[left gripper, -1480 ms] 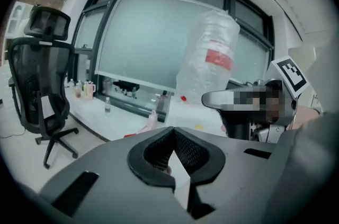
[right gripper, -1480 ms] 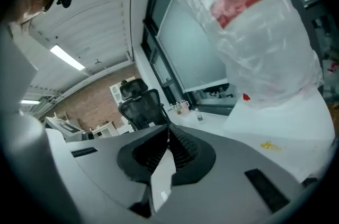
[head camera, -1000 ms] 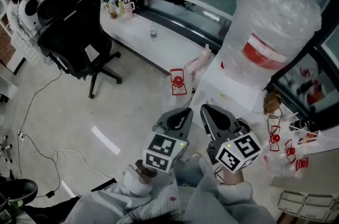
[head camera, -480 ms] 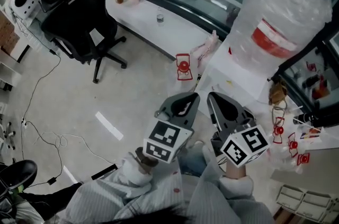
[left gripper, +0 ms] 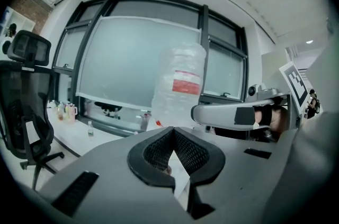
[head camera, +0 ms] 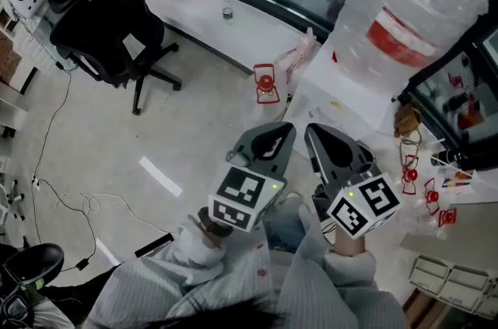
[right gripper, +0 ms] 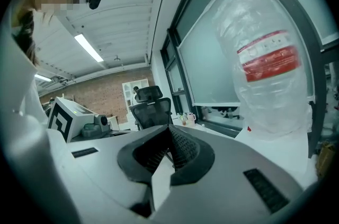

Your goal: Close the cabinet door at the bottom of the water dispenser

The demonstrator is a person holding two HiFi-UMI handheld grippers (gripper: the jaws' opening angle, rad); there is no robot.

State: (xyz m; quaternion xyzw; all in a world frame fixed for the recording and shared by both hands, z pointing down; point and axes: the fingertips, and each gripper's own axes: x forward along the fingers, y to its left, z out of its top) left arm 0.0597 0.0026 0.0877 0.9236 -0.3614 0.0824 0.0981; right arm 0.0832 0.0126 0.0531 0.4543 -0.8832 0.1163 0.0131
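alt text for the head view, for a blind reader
Seen from above, a person holds the left gripper and right gripper, both shut and empty, side by side before a white water dispenser topped by a plastic-wrapped bottle. A black office chair stands at left.

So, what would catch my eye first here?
A big water bottle wrapped in clear plastic, with a red label, stands at the upper right of the head view. Below the middle, the left gripper and the right gripper sit side by side, both shut and empty. A black chair stands at the upper left.
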